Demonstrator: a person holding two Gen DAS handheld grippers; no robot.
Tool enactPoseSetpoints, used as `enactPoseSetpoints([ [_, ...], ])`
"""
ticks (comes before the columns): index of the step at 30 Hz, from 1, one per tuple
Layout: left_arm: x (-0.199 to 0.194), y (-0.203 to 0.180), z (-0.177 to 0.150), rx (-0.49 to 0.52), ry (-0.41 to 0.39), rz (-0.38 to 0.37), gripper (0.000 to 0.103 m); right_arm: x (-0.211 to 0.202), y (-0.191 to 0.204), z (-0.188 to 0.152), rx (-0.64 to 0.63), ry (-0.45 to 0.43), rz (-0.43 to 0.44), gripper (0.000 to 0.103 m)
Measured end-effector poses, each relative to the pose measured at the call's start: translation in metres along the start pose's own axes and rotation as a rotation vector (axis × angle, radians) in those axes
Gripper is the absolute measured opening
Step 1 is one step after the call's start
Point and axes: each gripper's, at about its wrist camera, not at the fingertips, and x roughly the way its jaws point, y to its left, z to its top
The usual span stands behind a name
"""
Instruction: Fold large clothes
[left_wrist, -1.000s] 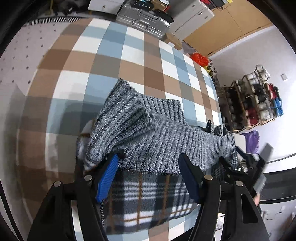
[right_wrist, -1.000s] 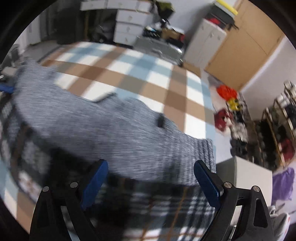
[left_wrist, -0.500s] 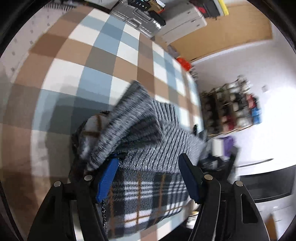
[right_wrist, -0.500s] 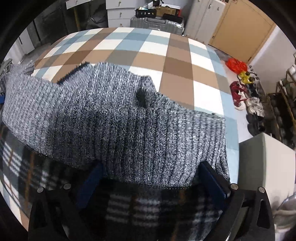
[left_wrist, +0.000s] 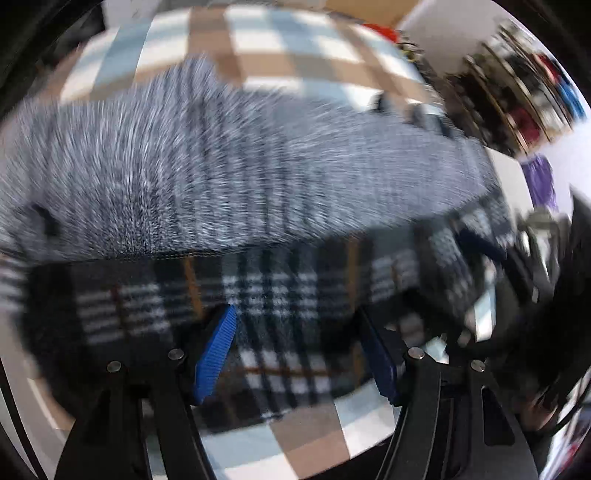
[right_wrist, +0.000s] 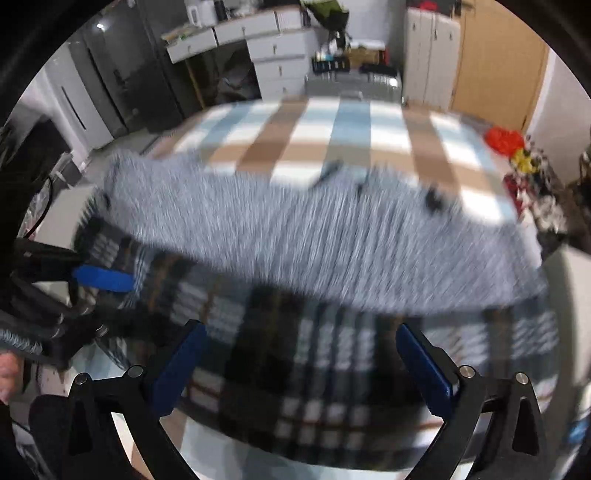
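Note:
A grey knit sweater (left_wrist: 229, 173) lies spread across a black-and-white plaid garment (left_wrist: 280, 295) on the checked bed cover (left_wrist: 295, 48); both views are blurred. My left gripper (left_wrist: 295, 317) hovers open over the plaid cloth just short of the sweater's hem, with nothing pinched. My right gripper (right_wrist: 301, 332) stands wide open above the plaid garment (right_wrist: 325, 369), near the hem of the sweater (right_wrist: 332, 240). In the right wrist view the left gripper (right_wrist: 99, 278) shows at the left edge of the garments.
The checked bed cover (right_wrist: 351, 125) stretches beyond the clothes. White drawers (right_wrist: 280, 62), a suitcase (right_wrist: 351, 83) and a wooden door (right_wrist: 498, 62) stand behind the bed. A shoe rack (left_wrist: 517, 92) stands at the right. A person's hand (right_wrist: 5, 373) is at the left edge.
Both grippers have drawn back from the sweater's hem over the plaid cloth, and both views have swung. The right jaws stand a little wider. The clothes lie as before.

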Motion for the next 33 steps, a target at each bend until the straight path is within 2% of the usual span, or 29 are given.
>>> enactPoseSetpoints([
  [2,0.010,0.016,0.002,-0.046,0.010,-0.062,0.062,0.016,0.001,-0.008,-0.014,0.029,-0.043,0.103],
  [4,0.012,0.031,0.002,-0.072,-0.013,-0.130,0.062,0.021,0.006,-0.013,-0.072,-0.001,-0.073,0.103],
  [6,0.011,0.038,0.000,-0.078,-0.032,-0.166,0.062,0.026,0.005,-0.014,-0.073,0.001,-0.068,0.103],
  [11,0.005,0.041,-0.010,-0.067,-0.041,-0.140,0.062,0.033,0.008,-0.014,-0.066,0.003,-0.080,0.103],
  [13,-0.007,0.035,-0.017,-0.067,-0.037,-0.138,0.062,0.026,0.008,-0.015,-0.073,-0.012,-0.060,0.103],
  [15,-0.020,0.030,-0.023,-0.039,-0.044,-0.141,0.063,0.008,-0.003,-0.020,-0.067,-0.050,-0.005,0.103],
  [17,-0.033,0.038,-0.034,-0.008,-0.069,-0.115,0.063,-0.012,-0.020,-0.027,-0.032,-0.088,0.011,0.103],
  [20,-0.040,0.062,-0.044,-0.011,-0.088,-0.094,0.063,-0.037,-0.048,-0.031,-0.009,-0.155,-0.036,0.103],
  [22,-0.032,0.080,-0.046,-0.058,-0.057,-0.112,0.063,-0.037,-0.066,-0.031,-0.002,-0.128,-0.118,0.103],
  [25,-0.017,0.096,-0.039,-0.123,-0.051,-0.183,0.063,-0.011,-0.088,-0.031,-0.007,0.009,-0.187,0.103],
  [27,-0.009,0.104,-0.038,-0.137,-0.059,-0.217,0.063,0.001,-0.088,-0.036,-0.021,0.041,-0.177,0.103],
  [28,-0.005,0.107,-0.038,-0.134,-0.069,-0.230,0.063,0.003,-0.089,-0.039,-0.013,0.030,-0.172,0.103],
  [31,-0.006,0.119,-0.043,-0.135,-0.104,-0.283,0.063,0.009,-0.104,-0.050,0.108,0.027,-0.107,0.103],
  [33,-0.005,0.126,-0.045,-0.140,-0.110,-0.319,0.062,0.010,-0.108,-0.053,0.115,0.000,-0.105,0.103],
])
